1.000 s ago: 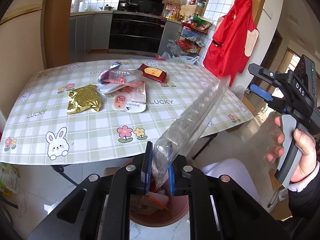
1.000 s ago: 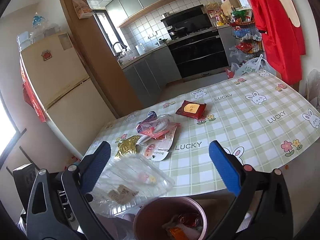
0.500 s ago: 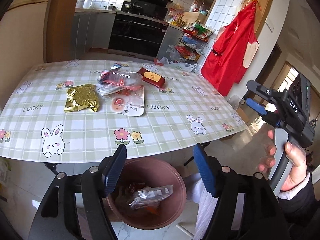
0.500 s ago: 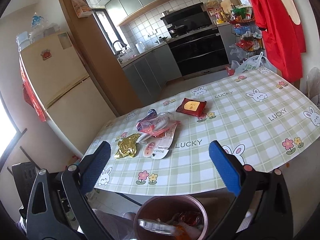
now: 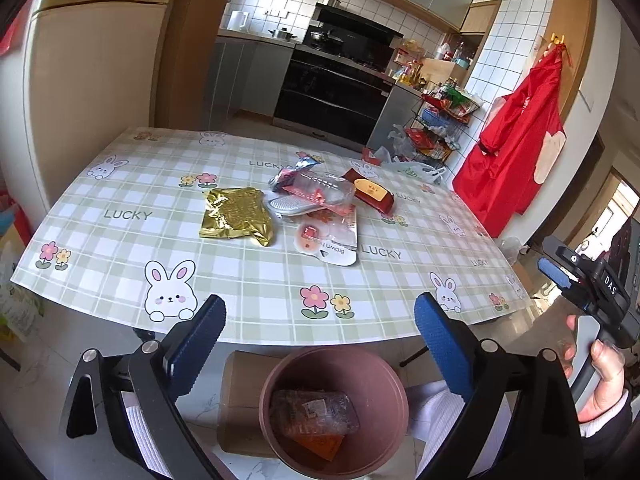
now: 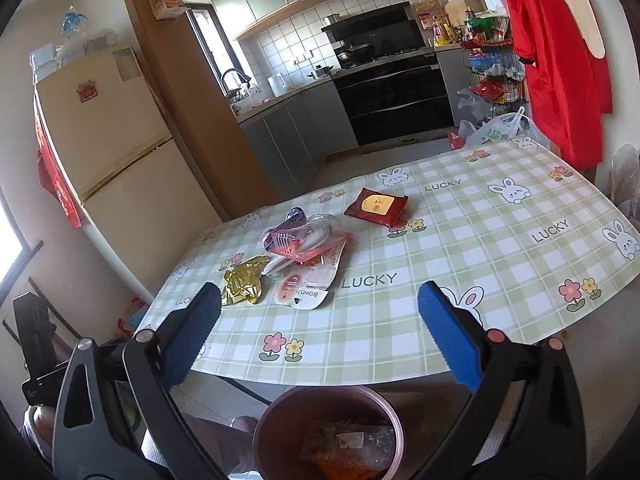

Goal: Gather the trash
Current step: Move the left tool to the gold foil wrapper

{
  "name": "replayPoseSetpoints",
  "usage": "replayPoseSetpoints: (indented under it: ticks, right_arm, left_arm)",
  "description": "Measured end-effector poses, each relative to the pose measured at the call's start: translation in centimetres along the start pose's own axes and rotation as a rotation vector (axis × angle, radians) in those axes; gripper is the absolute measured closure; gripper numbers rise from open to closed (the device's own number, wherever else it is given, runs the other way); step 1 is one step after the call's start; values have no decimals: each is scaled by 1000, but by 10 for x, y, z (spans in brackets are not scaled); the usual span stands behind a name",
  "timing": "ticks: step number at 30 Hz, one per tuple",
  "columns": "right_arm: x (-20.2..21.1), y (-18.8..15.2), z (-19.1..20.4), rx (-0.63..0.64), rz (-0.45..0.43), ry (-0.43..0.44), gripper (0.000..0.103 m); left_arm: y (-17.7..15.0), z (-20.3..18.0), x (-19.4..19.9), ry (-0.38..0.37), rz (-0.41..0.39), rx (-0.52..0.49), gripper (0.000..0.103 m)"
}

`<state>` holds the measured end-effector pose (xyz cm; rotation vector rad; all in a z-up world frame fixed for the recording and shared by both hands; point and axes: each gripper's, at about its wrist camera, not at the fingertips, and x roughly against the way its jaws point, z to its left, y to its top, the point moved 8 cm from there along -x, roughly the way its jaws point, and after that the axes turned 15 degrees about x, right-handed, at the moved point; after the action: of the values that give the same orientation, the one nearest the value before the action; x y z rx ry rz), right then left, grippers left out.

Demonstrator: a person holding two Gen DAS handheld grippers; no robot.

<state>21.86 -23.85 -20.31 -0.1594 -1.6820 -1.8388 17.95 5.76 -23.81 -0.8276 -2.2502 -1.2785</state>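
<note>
— At the bottom centre of the left wrist view, what do we have in the bin [image 5: 276,380]?

— A clear plastic tray [image 5: 314,412] lying over something orange, all inside the brown rim. So we judge part of the collecting done.

— And what is left?

— A cluster in the middle of the frame, on the table [image 5: 120,248]. We count a gold foil wrapper [image 5: 234,216] at the left of the cluster, a clear blister pack [image 5: 316,196] stacked over a white card-backed pack [image 5: 330,240], and a dark red packet [image 5: 370,192] at the right, just beside the stack. None of it is touched by either tool. We would call the job well short of finished.

— How do we hold the left gripper [image 5: 316,336]?

— It hangs above the bin, low in the frame, aimed across the table edge toward the cluster. Its blue pads stand wide apart with nothing between them.

— And the right gripper [image 6: 320,336]?

— In its own view it is likewise spread wide and empty, pointing over the near table edge, the bin low in its frame. From the left view we see it at the right edge, held off the table's side in our right hand [image 5: 600,380].

— Which piece looks nearest for us?

— The white card-backed pack, we think, since it lies closest to the near edge.
</note>
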Motion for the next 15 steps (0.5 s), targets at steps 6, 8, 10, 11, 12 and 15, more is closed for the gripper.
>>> replayPoseSetpoints:
  ticks: [6,8,10,11,12,15]
  right_arm:
    - [-20,-7,-4,-7,43,0,6]
    - [-29,-11,-6,-13,63,-1,6]
    - [-37,-14,-9,-21,80,-1,6]
    - [-41,-16,-10,-24,89,-2,6]
    - [-45,-16,-11,-25,96,-2,6]
    - [-57,-19,-13,-27,114,-3,6]
  left_arm:
    - [15,22,-13,57,-1,7,10]
    - [21,31,-21,77,4,11,10]
    - [27,39,-29,95,5,15,10]
    - [31,43,-34,105,6,17,10]
    - [35,47,-39,113,6,19,10]
    - [47,59,-57,126,7,30,10]
